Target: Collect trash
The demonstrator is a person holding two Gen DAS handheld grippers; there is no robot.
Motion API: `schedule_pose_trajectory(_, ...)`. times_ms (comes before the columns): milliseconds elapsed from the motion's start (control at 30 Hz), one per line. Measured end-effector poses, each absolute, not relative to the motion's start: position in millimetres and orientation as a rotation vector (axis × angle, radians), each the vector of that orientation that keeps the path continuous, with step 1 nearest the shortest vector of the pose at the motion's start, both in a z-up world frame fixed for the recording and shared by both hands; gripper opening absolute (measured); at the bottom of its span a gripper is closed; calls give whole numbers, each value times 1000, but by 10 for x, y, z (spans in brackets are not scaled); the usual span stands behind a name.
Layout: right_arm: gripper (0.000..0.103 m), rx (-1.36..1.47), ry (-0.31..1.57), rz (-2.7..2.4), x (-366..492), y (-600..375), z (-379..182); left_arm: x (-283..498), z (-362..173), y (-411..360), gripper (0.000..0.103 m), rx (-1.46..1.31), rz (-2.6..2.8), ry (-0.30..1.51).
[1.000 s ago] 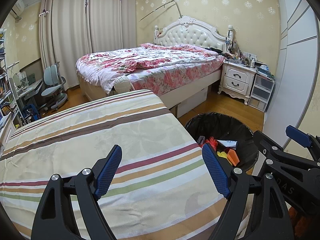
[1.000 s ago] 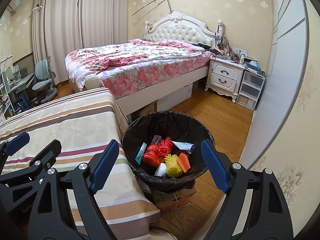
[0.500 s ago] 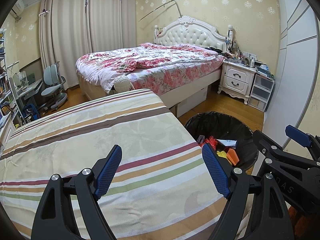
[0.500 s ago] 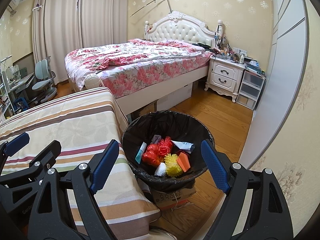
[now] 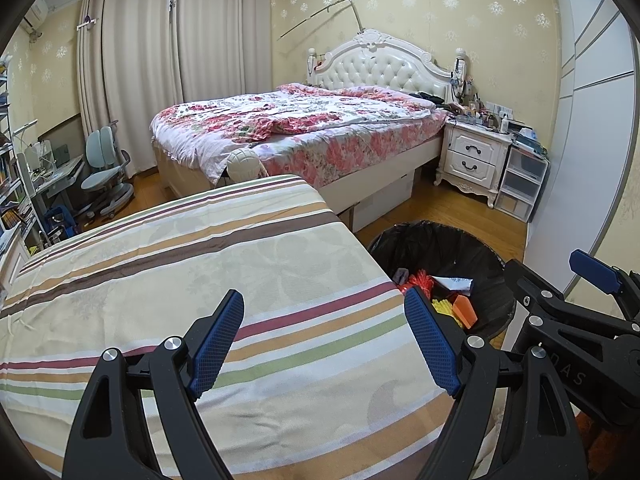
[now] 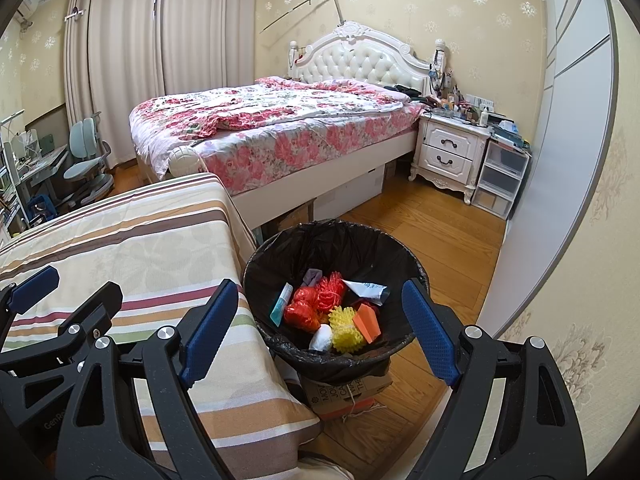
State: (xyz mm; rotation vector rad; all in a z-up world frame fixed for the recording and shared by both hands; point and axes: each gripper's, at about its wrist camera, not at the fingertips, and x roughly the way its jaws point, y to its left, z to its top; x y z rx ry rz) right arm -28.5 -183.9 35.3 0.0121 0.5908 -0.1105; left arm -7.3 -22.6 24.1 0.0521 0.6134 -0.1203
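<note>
Striped beige cloth over the tabletop (image 5: pixel 208 280) beneath the left gripper (image 5: pixel 324 336), jaws spread wide, empty. Round black-lined trash bin (image 6: pixel 280 264) holding colourful trash (image 6: pixel 332 312), framed by the right gripper (image 6: pixel 316 332), jaws wide, empty.

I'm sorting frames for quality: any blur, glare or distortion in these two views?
Left wrist view: sharp, evenly lit, strong fisheye bending of the wardrobe, dark corners. Right wrist view: equally sharp, trash in the bin clearly readable, same curved edges, no glare.
</note>
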Motion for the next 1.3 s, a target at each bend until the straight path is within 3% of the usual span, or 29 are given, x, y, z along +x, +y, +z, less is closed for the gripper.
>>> schedule_pose_trajectory(1300, 82, 12, 594, -109, -269, -1839, 358, -140, 229, -248, 80, 80, -130, 581)
